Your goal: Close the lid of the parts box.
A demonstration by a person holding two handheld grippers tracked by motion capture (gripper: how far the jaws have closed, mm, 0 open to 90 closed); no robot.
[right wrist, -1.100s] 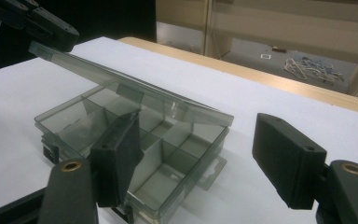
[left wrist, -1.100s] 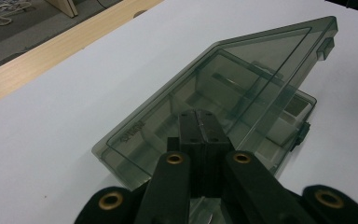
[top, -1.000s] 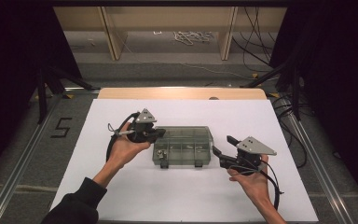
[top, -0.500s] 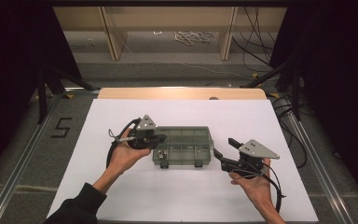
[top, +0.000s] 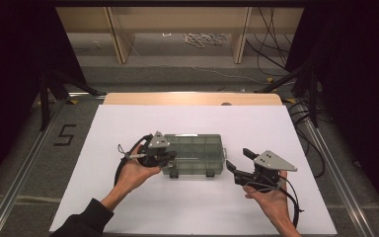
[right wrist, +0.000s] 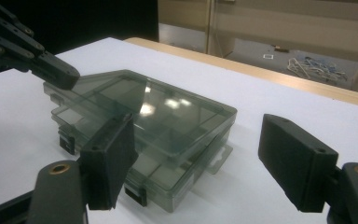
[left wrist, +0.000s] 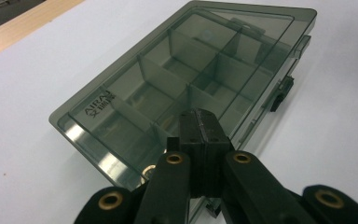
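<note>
From the high view, the smoky plastic organizer box (top: pixel 195 154) sits mid-table on the white sheet (top: pixel 187 123). The left gripper (top: pixel 164 157) rests at its left end, the right gripper (top: pixel 237 167) just off its right end.

Left gripper view: jaws pressed together over the lid's corner.

Right gripper view: jaws spread wide, nothing between them, aimed at the box's corner.

A smoky grey, see-through plastic compartment box (top: pixel 195 154) lies flat near the middle of the white table top, lid shut, long side facing the person. Inner dividers split it into several cells that look empty. Two dark latches (top: pixel 209 174) sit on its near long edge.
</note>
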